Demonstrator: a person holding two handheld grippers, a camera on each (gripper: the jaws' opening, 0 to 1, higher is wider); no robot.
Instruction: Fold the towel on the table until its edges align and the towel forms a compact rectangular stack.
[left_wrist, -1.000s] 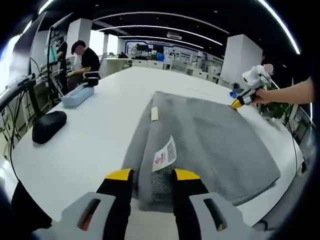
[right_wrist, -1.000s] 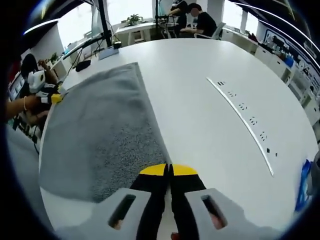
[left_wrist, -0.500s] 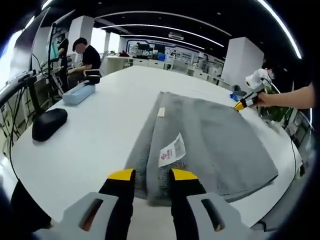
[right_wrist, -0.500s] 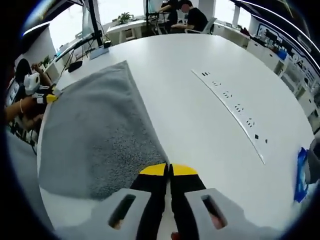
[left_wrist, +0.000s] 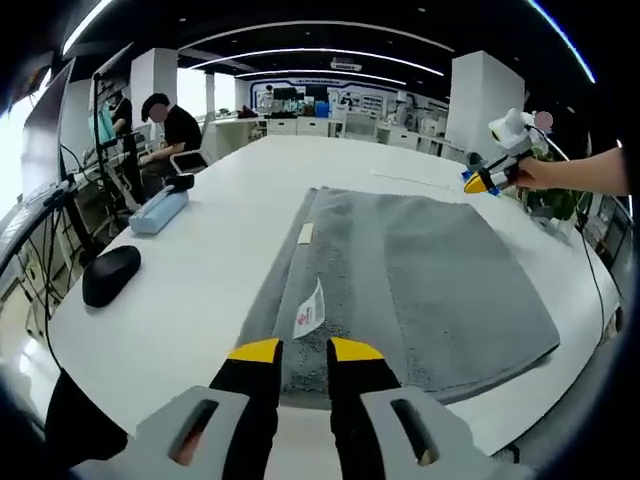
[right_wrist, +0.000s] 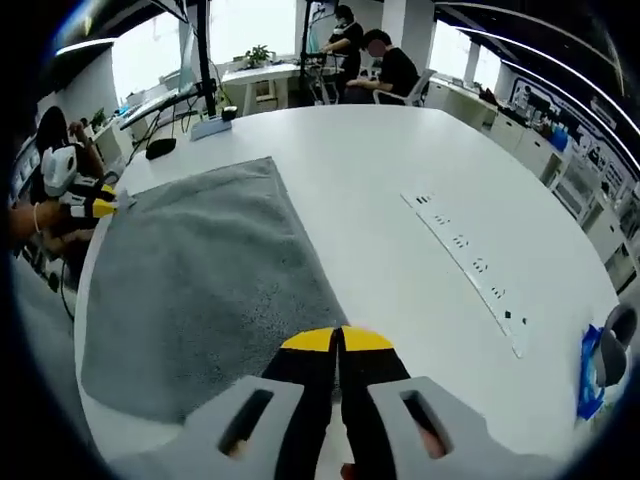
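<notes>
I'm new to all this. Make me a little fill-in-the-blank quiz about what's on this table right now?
1. The fluffy towel spread on the white table is ___ in colour.
2. The small white care label lies on the ___.
3. The tips of the left gripper are coloured ___.
4. The right gripper has its jaws ___.

Missing words: grey; towel; yellow; shut

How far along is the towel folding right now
Done so far: the grey towel lies flat on the white table, apparently doubled over once, with a layered edge by its label. In hand: the left gripper sits at the near corner, jaws slightly apart; the right gripper is closed at its corner. Left to do: further folds into a compact rectangle.
</notes>
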